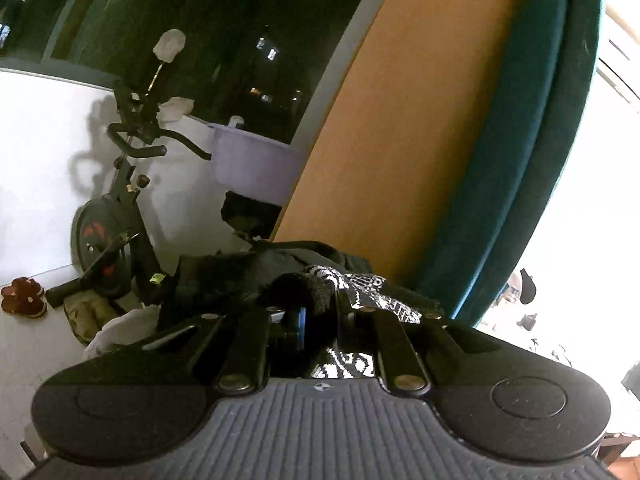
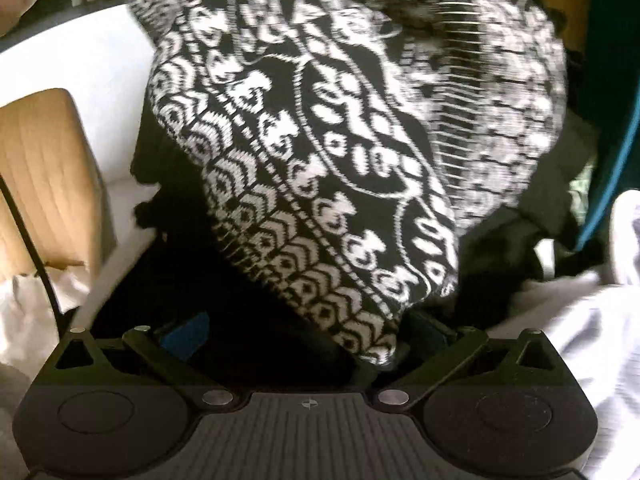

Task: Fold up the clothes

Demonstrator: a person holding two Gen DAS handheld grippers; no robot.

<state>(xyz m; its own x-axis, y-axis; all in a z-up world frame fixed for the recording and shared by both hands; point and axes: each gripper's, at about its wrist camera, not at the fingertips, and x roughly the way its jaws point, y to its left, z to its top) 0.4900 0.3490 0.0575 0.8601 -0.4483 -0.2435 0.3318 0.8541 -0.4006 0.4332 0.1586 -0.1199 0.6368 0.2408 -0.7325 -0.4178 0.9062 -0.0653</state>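
Left wrist view, left to right: red flower-shaped object [image 1: 22, 295] low on the white surface; exercise bike [image 1: 120, 208] against the white wall; lavender tub [image 1: 256, 166] behind its handlebars; orange panel [image 1: 400, 120]; teal curtain [image 1: 540, 140] at far right.

Left gripper [image 1: 318, 322]: fingers drawn close together, clamped on a bunch of the black-and-white patterned sweater [image 1: 360, 292]. Fuzzy black fabric wraps over the left finger; patterned knit shows between and beyond the right finger.

Right wrist view, left to right: tan ribbed cushion [image 2: 44, 184] at left; the sweater [image 2: 340, 140] fills the centre, hanging or draped down toward the camera, part of it blurred; white cloth [image 2: 580, 320] at lower right.

Right gripper [image 2: 304, 332]: fingers spread wide, blue pads [image 2: 188, 334] visible. The sweater's lower edge lies between them; contact with the pads cannot be told.
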